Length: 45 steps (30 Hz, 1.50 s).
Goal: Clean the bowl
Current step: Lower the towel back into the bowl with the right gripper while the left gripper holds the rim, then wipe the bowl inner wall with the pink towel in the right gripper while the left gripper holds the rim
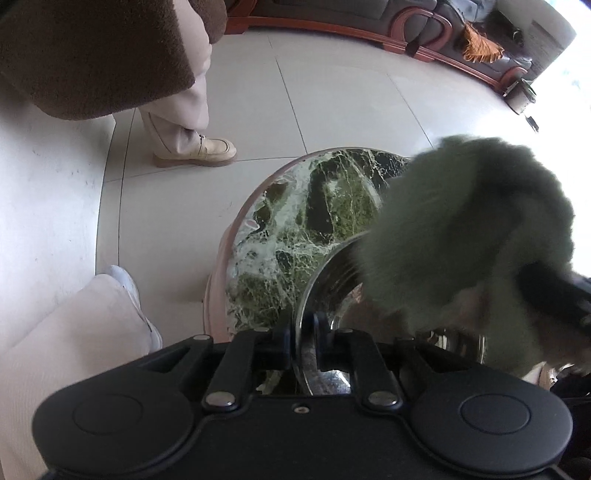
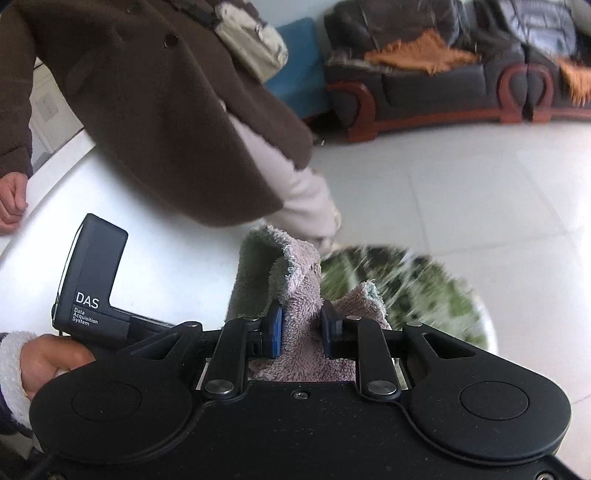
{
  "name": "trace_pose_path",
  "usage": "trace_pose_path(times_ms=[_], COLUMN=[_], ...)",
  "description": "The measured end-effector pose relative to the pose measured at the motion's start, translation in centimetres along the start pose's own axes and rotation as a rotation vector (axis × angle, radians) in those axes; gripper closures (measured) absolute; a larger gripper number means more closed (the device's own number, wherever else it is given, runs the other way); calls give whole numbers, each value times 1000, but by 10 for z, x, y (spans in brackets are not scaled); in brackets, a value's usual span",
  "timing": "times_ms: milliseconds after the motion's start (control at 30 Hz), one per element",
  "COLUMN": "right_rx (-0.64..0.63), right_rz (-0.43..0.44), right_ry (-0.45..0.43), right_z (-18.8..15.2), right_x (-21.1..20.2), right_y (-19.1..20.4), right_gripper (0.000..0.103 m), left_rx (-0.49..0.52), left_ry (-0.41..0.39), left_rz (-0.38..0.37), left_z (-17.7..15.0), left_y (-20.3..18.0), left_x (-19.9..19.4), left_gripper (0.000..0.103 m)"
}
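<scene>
Pale floor tiles [image 1: 332,110] spread around a round green-marble counter [image 1: 332,206], with a dark leather sofa [image 2: 443,77] on red wood frames along the far wall and bright daylight at far right.

The bowl [image 1: 332,291] stands on the round surface [image 1: 295,221], near its edge, and the left gripper [image 1: 301,343] is clamped over the bowl's rim, one finger inside and one outside. The cloth [image 1: 461,229] hangs over the bowl's right part (it is pinched in the right gripper [image 2: 300,328], above the surface). Beyond the surface a person's shoe [image 1: 199,151] stands on the floor [image 1: 332,103], with a sofa [image 1: 424,26] farther back.
</scene>
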State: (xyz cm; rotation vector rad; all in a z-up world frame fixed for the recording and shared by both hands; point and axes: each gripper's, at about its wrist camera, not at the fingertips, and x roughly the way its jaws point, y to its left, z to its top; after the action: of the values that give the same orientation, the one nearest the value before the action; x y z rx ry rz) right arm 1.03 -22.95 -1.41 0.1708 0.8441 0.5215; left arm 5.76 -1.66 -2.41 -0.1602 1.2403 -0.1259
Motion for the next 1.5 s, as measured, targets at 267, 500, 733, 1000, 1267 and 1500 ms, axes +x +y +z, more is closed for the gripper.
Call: trace_pose_path(times_ms=[267,500,733,1000,1267,1500], right_rx=[-284,-417,-538,-530,-706,-768], right_rz=[-123,-104,-114,6,-62,-18], right_ry=[165,235,210,272,249,221], right_z=[-8,-23,-9,-23,-26,-32], right_x=[67,70,76,69,68,65], right_y=[28,38,43,42,42,52], right_gripper=[83,81,82,81,81,81], left_rx=[72,55,74,75,53,74], left_ry=[1,-1,6,7,17,23], left_rz=[20,7,3,-7,-23,-21], left_z=[-4,-4,-2,0,1,3], left_y=[-8,-5,-6,-5,-2,-4], left_x=[2,5,5,5,6,7], left_gripper=[90,90,90,90,90,89])
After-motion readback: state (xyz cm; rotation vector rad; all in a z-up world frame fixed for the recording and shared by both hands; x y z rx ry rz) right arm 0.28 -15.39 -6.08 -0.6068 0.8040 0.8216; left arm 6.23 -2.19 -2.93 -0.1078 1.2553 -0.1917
